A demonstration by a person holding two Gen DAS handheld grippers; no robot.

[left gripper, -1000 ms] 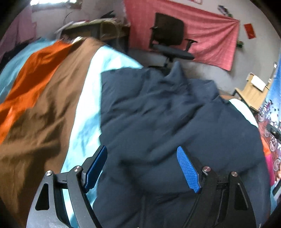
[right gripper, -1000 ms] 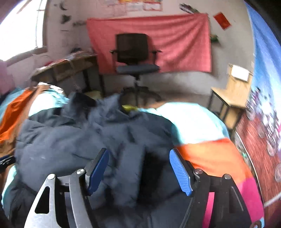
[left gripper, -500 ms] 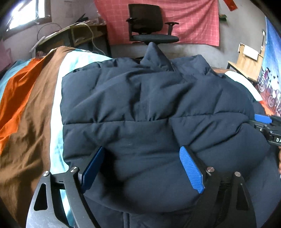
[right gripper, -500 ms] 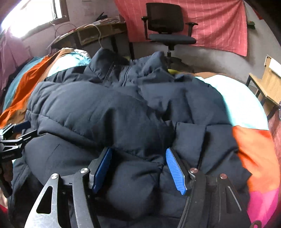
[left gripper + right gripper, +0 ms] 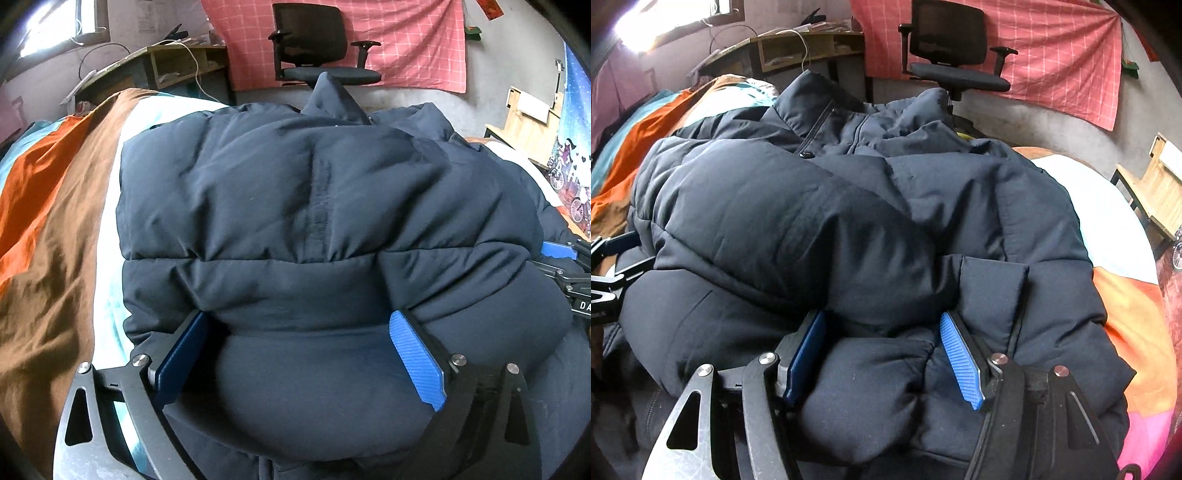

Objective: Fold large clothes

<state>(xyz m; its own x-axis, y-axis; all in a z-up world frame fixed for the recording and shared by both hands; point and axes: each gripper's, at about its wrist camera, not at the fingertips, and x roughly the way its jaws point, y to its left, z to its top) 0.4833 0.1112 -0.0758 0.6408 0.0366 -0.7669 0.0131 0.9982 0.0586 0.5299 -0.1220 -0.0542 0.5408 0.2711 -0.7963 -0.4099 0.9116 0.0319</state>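
Note:
A dark navy puffer jacket [image 5: 314,206] lies bunched on the striped bed cover, its collar toward the far end. My left gripper [image 5: 299,332] is open, its blue pads straddling a thick fold at the jacket's near edge. My right gripper [image 5: 882,332] is open too, its pads either side of a puffy fold of the same jacket [image 5: 820,221]. The right gripper shows at the right edge of the left wrist view [image 5: 561,254]. The left gripper shows at the left edge of the right wrist view [image 5: 609,258].
The bed cover [image 5: 55,229] has orange, brown and pale blue stripes. A black office chair [image 5: 317,48] stands past the bed before a pink wall cloth [image 5: 413,40]. A cluttered desk [image 5: 166,66] is at far left, a wooden chair [image 5: 524,118] at right.
Both grippers have come down and forward onto the jacket. Its near folds now bulge between each pair of pads. The jacket has been bunched into a thicker pile.

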